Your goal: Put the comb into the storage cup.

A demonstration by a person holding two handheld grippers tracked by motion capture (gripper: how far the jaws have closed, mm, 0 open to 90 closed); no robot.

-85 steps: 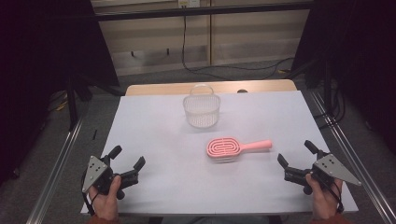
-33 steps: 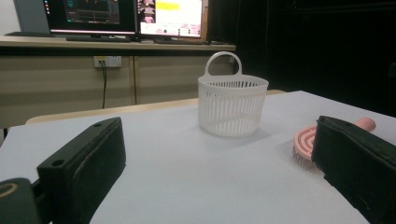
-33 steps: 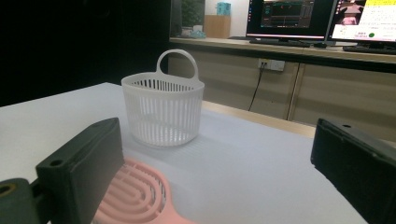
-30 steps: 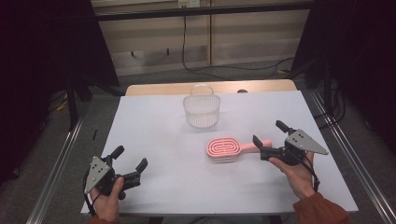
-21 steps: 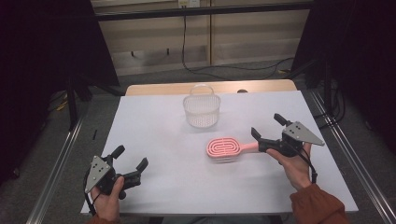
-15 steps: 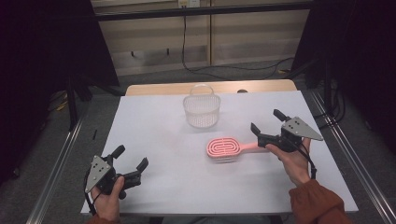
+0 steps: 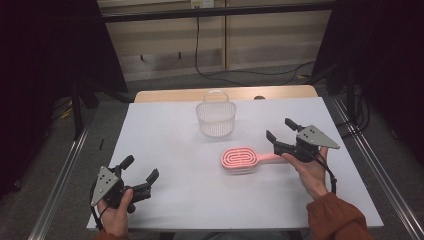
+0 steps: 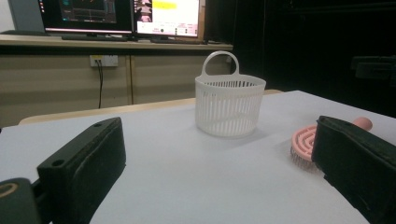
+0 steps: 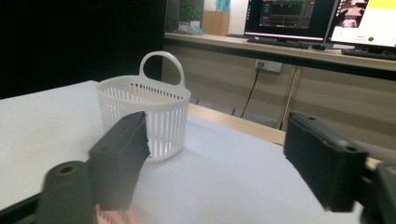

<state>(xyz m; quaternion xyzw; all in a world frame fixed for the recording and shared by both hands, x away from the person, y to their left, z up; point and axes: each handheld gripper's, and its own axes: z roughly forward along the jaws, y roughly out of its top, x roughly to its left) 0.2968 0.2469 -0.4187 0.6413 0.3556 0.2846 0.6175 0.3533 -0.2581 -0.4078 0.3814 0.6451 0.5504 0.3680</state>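
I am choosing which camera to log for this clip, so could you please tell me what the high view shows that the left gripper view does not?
The high view alone gives both hands with the open right gripper above the handle of the pink brush, plus the whole white table. The left gripper view alone gives lit monitors on the back counter. Both share the white basket, the brush and the open left gripper.

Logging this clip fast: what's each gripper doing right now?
Left gripper: open, holding nothing, near the table's front edge.
Right gripper: open, jaws above the pink brush handle, nothing gripped.
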